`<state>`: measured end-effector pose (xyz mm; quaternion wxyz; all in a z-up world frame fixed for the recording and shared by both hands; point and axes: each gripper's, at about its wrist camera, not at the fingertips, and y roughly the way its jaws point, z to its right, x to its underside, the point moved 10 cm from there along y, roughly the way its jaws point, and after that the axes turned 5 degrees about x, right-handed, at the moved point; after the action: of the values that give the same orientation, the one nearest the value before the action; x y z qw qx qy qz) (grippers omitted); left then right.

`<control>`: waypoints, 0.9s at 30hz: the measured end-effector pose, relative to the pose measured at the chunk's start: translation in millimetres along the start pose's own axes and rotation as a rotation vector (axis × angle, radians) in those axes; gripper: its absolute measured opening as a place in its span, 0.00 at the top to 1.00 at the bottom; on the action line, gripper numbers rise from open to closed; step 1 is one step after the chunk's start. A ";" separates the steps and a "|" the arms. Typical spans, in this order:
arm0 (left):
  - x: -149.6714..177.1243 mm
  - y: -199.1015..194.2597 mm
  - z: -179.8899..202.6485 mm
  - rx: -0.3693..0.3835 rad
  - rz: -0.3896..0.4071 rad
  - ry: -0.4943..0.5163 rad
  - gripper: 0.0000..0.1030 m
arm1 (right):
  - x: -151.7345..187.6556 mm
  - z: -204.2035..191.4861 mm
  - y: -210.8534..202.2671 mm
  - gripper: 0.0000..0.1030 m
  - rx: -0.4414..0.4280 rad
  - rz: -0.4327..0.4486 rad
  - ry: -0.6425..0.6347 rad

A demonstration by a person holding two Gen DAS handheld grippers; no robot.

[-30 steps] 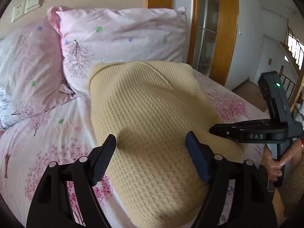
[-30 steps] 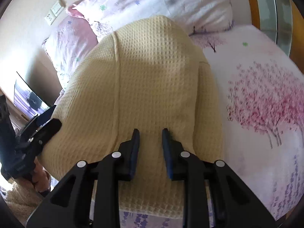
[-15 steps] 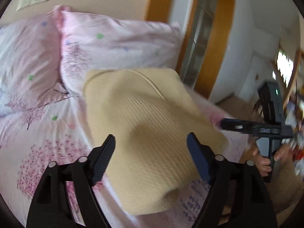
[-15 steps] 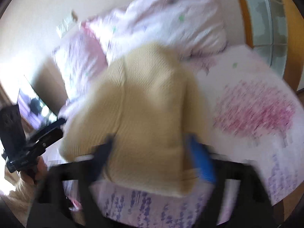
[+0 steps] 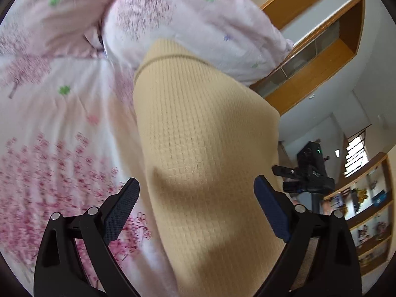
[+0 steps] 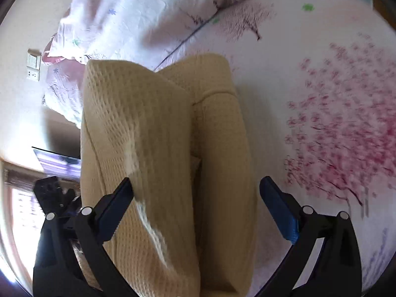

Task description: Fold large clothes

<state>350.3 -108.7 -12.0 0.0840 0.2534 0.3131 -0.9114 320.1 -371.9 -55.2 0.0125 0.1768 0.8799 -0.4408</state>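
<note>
A cream waffle-knit garment (image 5: 205,153) lies folded on the bed, its far end against a pillow. In the right wrist view the garment (image 6: 158,153) shows a raised fold on its left side. My left gripper (image 5: 196,193) is open, its fingers standing wide on either side of the garment just above it. My right gripper (image 6: 195,193) is open too, its fingers spread over the near end of the garment. Neither holds anything. The right gripper also shows in the left wrist view (image 5: 304,175) beyond the garment's right edge, and the left gripper shows at the lower left of the right wrist view (image 6: 53,195).
The bed has a white sheet (image 5: 49,153) printed with pink blossom trees (image 6: 346,148). Pillows (image 5: 188,14) in the same print lie at the head. A wooden door frame (image 5: 314,57) and shelves (image 5: 366,212) stand to the right. A wall socket (image 6: 33,64) is at left.
My right gripper has opened from nearly shut. Both grippers have tilted and moved closer over the garment; a fold now stands raised on its left side. The left gripper stayed open.
</note>
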 end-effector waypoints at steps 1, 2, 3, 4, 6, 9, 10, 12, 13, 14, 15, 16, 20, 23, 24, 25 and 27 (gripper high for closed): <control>2.4 5.1 -0.4 0.008 -0.016 -0.004 0.08 | -0.9 -1.0 2.7 0.02 -0.025 -0.016 -0.002; 5.5 12.3 -1.1 0.013 -0.039 -0.009 0.06 | -0.7 -2.2 7.5 0.02 -0.053 -0.040 -0.002; 8.0 17.8 -1.3 0.026 -0.050 -0.015 0.03 | -0.2 -2.6 12.1 0.02 -0.069 -0.062 -0.001; 9.6 19.5 -2.0 0.038 -0.051 -0.022 0.02 | -0.2 -3.2 15.9 0.02 -0.078 -0.077 -0.004; 10.8 27.4 -3.0 0.075 -0.061 -0.046 0.01 | 0.5 -5.3 27.4 0.02 -0.097 -0.117 -0.020; 11.8 31.0 -4.6 0.105 -0.060 -0.061 0.01 | 3.9 -12.0 37.3 0.02 -0.102 -0.142 -0.074; 11.7 31.4 -5.1 0.116 -0.055 -0.060 0.01 | 4.5 -14.7 38.6 0.02 -0.109 -0.146 -0.089; 12.2 31.6 -5.4 0.135 -0.047 -0.058 0.01 | 5.7 -19.7 41.0 0.02 -0.134 -0.143 -0.123; 12.7 31.2 -6.1 0.143 -0.043 -0.059 0.01 | 7.0 -21.4 44.3 0.02 -0.159 -0.148 -0.135; 13.8 30.2 -7.0 0.151 -0.037 -0.059 0.01 | 7.1 -21.7 47.5 0.02 -0.180 -0.152 -0.135; 14.7 30.0 -7.6 0.160 -0.029 -0.062 0.01 | 2.0 -25.2 53.4 0.02 -0.199 -0.155 -0.132; 14.6 29.5 -9.1 0.166 -0.022 -0.067 0.01 | 1.6 -26.8 54.8 0.02 -0.222 -0.151 -0.134; 16.2 28.7 -6.5 0.195 -0.002 -0.073 0.03 | 9.7 -43.6 57.2 0.15 -0.297 -0.140 -0.174; 16.0 20.5 -2.0 0.253 0.016 -0.093 0.09 | 12.8 -59.1 52.8 0.18 -0.376 -0.121 -0.175; 15.8 17.6 -1.8 0.269 0.020 -0.099 0.11 | 12.6 -61.1 53.4 0.19 -0.389 -0.119 -0.173; 15.3 14.2 -1.6 0.282 0.024 -0.101 0.11 | 12.6 -65.1 53.4 0.19 -0.398 -0.115 -0.174; 15.1 4.8 -2.0 0.293 0.029 -0.097 0.12 | 11.8 -76.3 54.5 0.19 -0.409 -0.109 -0.181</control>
<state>339.7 -111.3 -23.6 0.0744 0.2232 0.1684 -0.9572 336.8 -279.0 -52.6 0.1032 0.0825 0.9544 -0.2676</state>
